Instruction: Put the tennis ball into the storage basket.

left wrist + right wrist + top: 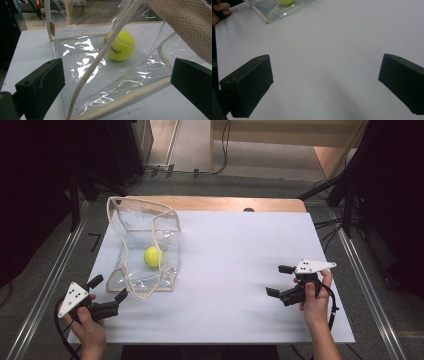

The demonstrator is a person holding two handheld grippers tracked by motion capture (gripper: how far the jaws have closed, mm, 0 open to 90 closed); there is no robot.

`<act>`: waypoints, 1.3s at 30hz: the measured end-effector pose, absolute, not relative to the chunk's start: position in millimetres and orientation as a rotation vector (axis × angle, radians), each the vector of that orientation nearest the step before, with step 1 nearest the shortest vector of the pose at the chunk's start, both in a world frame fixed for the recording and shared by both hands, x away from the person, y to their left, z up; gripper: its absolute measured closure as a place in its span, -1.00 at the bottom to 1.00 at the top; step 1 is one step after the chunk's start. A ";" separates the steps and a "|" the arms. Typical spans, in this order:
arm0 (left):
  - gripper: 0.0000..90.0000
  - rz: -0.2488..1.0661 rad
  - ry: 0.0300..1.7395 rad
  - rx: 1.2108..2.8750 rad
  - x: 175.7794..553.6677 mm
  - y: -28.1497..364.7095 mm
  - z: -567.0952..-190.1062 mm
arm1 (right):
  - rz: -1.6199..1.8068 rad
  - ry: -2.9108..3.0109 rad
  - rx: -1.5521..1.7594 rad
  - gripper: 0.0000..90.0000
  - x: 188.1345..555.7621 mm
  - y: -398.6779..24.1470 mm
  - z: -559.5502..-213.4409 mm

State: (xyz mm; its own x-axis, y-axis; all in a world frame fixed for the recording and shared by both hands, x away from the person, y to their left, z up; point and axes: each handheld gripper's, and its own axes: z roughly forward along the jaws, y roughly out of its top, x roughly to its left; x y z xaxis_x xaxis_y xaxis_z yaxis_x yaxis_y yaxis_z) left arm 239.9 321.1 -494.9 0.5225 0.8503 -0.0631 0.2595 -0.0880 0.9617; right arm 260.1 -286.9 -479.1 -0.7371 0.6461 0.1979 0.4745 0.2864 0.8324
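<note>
A clear plastic bag (150, 250) with cream fabric trim and straps stands on the white sheet (235, 265) at the left. Inside it lies a yellow tennis ball (152, 256), also close ahead in the left gripper view (121, 45). My left gripper (107, 288) is open at the bag's near left corner, its jaws wide apart in front of the bag's edge (125, 100) with nothing between them. My right gripper (280, 281) is open over bare sheet at the right. Far off in its view are the bag's corner (272, 11) and the ball (285, 2).
The white sheet covers a wooden table (215, 203) whose far edge shows. Metal rails (370, 290) run along both sides. Dark stands and cables (330, 227) lie on the floor around the table. A cream strap (190, 25) crosses the top right of the left gripper view.
</note>
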 end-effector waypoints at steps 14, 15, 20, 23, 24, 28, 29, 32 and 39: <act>-1.00 0.656 0.960 1.648 239.9 319.3 -494.9 | 1.444 2.301 1.123 -1.00 240.9 -323.7 -486.7; -1.00 0.654 0.964 1.644 239.8 319.4 -495.0 | 1.444 2.298 1.127 -1.00 239.6 -326.5 -487.7; -1.00 0.657 0.965 1.645 239.6 319.0 -495.1 | 1.454 2.277 1.152 -1.00 233.7 -336.4 -492.4; -1.00 0.659 0.965 1.645 239.4 319.1 -495.1 | 1.462 2.262 1.167 -1.00 229.1 -343.3 -495.4; -1.00 0.659 0.967 1.643 239.4 319.4 -495.0 | 1.464 2.257 1.174 -1.00 227.7 -344.6 -495.7; -1.00 0.656 0.966 1.641 239.5 319.9 -495.0 | 1.464 2.252 1.183 -1.00 222.0 -351.2 -497.5; -1.00 0.656 0.966 1.640 239.6 319.9 -495.0 | 1.466 2.242 1.189 -1.00 220.6 -353.5 -498.3; -1.00 0.655 0.967 1.639 239.4 320.1 -495.0 | 1.473 2.225 1.200 -1.00 217.3 -358.8 -500.0; -1.00 0.656 0.966 1.640 239.2 320.4 -495.0 | 1.512 2.171 1.224 -1.00 210.5 -368.2 -507.2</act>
